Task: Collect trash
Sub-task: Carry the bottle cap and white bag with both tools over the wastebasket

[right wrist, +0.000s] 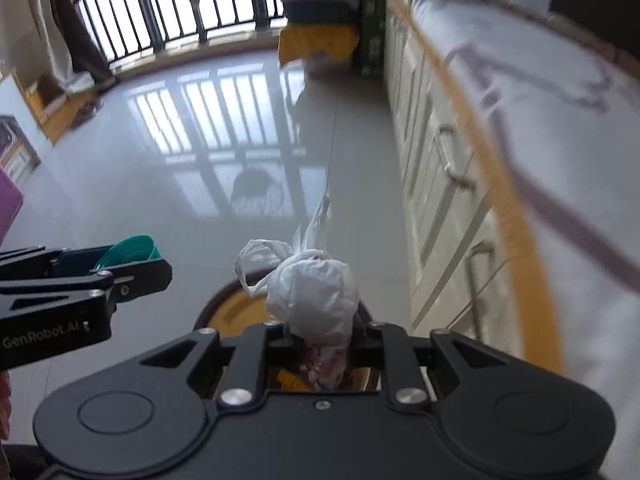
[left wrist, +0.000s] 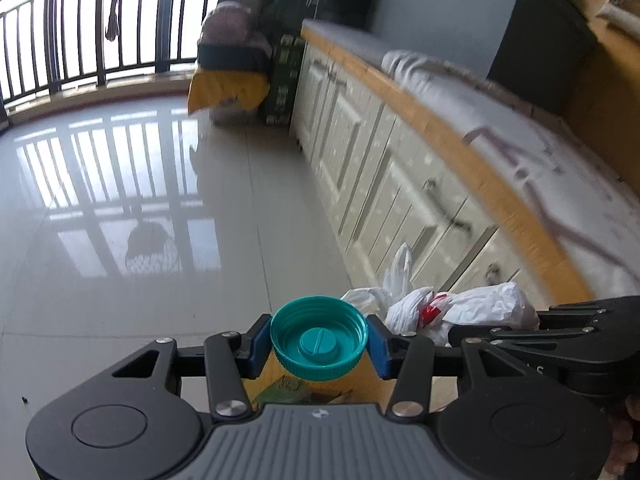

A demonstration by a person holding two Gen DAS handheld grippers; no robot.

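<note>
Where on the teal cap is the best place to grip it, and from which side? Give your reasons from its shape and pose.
Grip the cap across its ribbed rim, pads on opposite sides, coming in level with its open face turned toward the wrist. The round rim gives two matching contact lines and the ribs should resist slipping. The left gripper holds it just so.

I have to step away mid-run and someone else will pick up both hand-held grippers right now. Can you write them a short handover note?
Left hand-held gripper: shut on a teal bottle cap, pinched between the blue pads.
Right hand-held gripper: shut on a crumpled white plastic bag.
Both hang over a round bin with a dark rim on the tiled floor, beside the long cabinet; some scraps already lie inside.
Done: both pieces picked up.
Left: release the cap and the bag into the bin.
</note>
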